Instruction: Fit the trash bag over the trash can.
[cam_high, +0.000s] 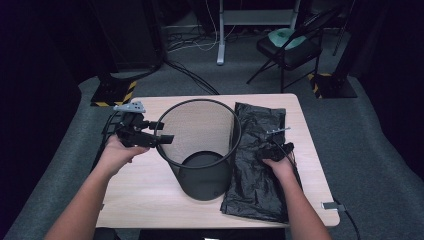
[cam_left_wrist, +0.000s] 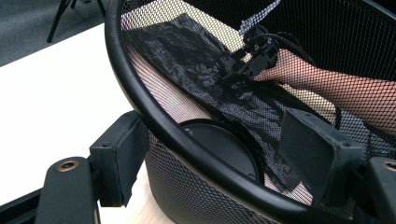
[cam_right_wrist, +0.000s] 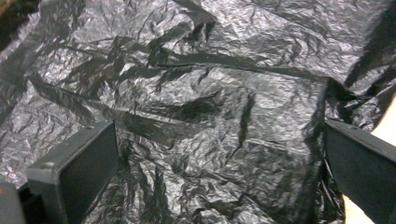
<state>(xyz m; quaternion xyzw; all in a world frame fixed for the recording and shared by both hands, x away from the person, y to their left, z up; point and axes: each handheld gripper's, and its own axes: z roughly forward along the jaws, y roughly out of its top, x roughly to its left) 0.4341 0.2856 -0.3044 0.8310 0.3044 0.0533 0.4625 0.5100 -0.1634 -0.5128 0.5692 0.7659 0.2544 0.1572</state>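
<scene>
Left claw (cam_left_wrist: 210, 154) spread astride rim of mesh bin (cam_high: 200, 150), mid-bench (cam_high: 150, 190). Right claw (cam_right_wrist: 219, 172) spread above flat bin bag (cam_high: 260, 150) beside bin: thin, limp, slippery; pinch edge fold.

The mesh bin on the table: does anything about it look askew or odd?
Yes. The mesh bin is tilted, its open mouth leaning toward the person rather than standing upright. The left tongs straddle its rim, one jaw outside, one inside. The black bag lies crumpled and flat beside it, under the open right tongs.
</scene>
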